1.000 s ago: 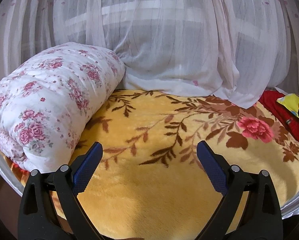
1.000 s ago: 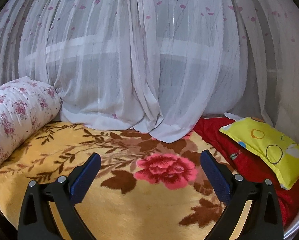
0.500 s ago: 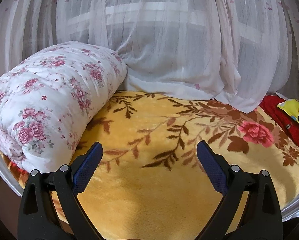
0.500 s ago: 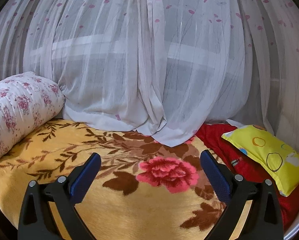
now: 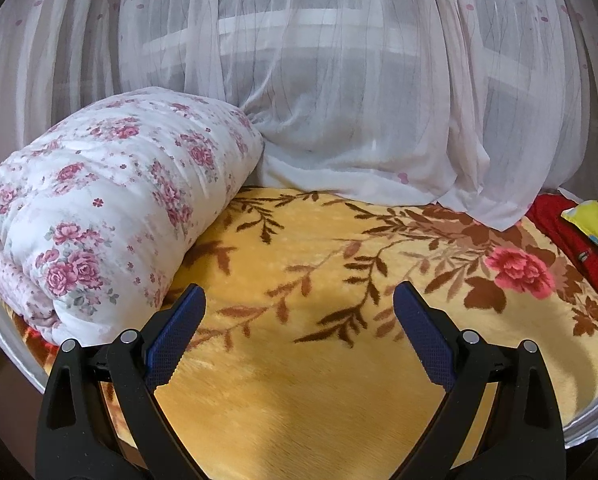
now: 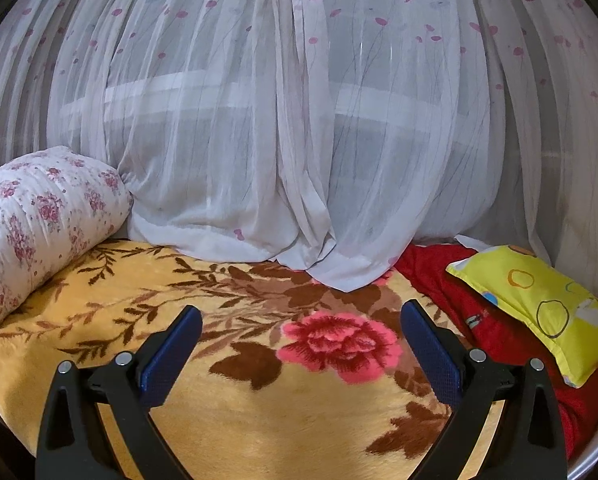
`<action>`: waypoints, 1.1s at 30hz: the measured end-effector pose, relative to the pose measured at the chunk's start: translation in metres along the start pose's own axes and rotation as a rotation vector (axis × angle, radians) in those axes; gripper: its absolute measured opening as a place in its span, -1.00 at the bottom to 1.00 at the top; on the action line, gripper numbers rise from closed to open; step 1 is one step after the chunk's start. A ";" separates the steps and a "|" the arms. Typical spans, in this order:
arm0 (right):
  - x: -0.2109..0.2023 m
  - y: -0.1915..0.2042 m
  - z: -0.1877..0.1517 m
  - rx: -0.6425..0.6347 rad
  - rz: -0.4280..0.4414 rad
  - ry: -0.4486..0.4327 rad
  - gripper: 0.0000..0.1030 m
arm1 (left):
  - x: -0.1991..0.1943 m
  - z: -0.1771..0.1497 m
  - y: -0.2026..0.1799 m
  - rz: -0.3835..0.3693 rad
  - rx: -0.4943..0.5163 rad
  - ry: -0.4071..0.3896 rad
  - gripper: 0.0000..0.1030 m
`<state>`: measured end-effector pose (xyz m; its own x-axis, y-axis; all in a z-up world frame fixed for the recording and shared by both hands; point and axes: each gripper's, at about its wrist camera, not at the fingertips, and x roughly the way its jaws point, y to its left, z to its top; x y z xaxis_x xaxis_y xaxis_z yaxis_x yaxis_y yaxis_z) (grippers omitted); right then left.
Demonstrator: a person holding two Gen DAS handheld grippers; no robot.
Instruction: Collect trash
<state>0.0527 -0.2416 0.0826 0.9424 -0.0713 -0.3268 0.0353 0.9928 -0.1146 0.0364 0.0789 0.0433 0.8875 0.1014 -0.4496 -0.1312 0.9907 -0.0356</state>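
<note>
My left gripper [image 5: 299, 296] is open and empty, its blue-padded fingers spread wide above a yellow floral blanket [image 5: 299, 380] on a bed. My right gripper [image 6: 301, 316] is also open and empty over the same blanket [image 6: 259, 412], above a pink flower in its pattern. No trash shows in either view.
A rolled white quilt with pink roses [image 5: 99, 208] lies at the left; it also shows in the right wrist view [image 6: 39, 216]. A sheer white curtain [image 6: 299, 120] hangs behind the bed. A yellow pillow [image 6: 539, 304] rests on red fabric [image 6: 479, 320] at the right.
Both views have pulled back and tilted up a little: the quilt, blanket pattern and pillow sit lower and farther off. Both grippers stay open and empty.
</note>
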 end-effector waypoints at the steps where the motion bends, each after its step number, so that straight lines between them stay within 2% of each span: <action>1: 0.000 0.000 0.000 0.001 0.001 -0.002 0.90 | 0.000 0.000 0.000 0.003 0.001 0.001 0.80; 19: 0.000 0.000 -0.002 0.005 0.009 0.002 0.90 | 0.003 0.006 0.001 0.005 0.008 -0.007 0.80; 33: 0.007 -0.013 -0.013 0.058 0.026 0.045 0.90 | 0.012 0.012 0.009 0.019 -0.018 -0.003 0.80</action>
<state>0.0549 -0.2564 0.0696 0.9274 -0.0487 -0.3709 0.0319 0.9982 -0.0514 0.0513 0.0896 0.0478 0.8859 0.1202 -0.4480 -0.1556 0.9869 -0.0429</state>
